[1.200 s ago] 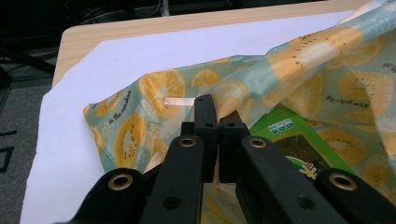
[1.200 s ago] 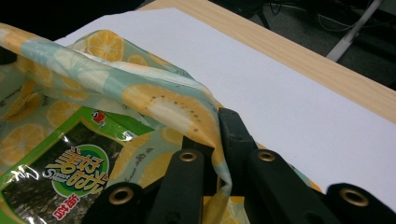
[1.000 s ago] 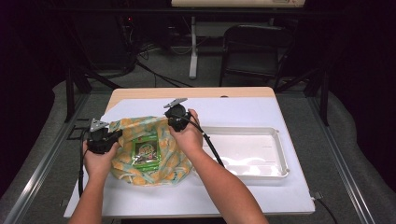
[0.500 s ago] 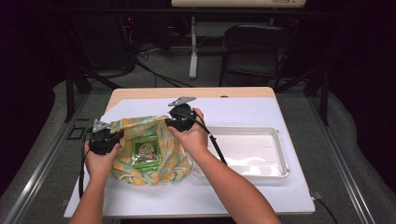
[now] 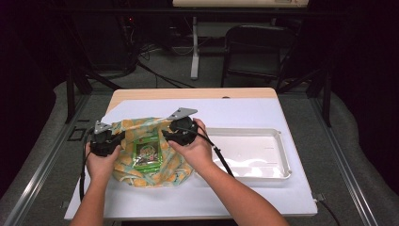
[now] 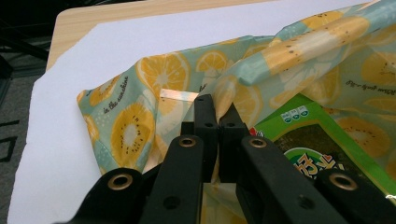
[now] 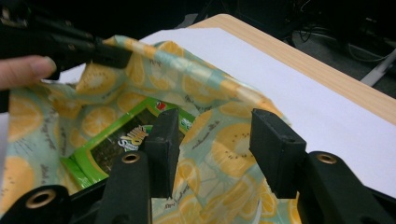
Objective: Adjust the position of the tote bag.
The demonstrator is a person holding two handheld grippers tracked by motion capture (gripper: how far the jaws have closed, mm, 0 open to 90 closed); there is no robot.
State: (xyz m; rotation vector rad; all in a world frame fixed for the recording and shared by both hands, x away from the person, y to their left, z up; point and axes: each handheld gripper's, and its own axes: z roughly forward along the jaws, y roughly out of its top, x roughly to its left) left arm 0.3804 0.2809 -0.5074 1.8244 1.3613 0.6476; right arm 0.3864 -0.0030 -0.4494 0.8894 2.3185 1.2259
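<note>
Now the lemon-print bag (image 5: 155,162) lies on the white sheet (image 5: 244,188) at the left of the table (image 5: 188,93), a green snack packet (image 5: 148,154) lying inside it. The left hand-held gripper (image 6: 218,122) is clenched on the bag's left rim. The right hand-held gripper (image 7: 215,140) hangs just over the bag's far right edge; its jaws have just been opening, released, seemingly with fabric below rather than between them. A white tray (image 5: 277,175) lies to the right.
</note>
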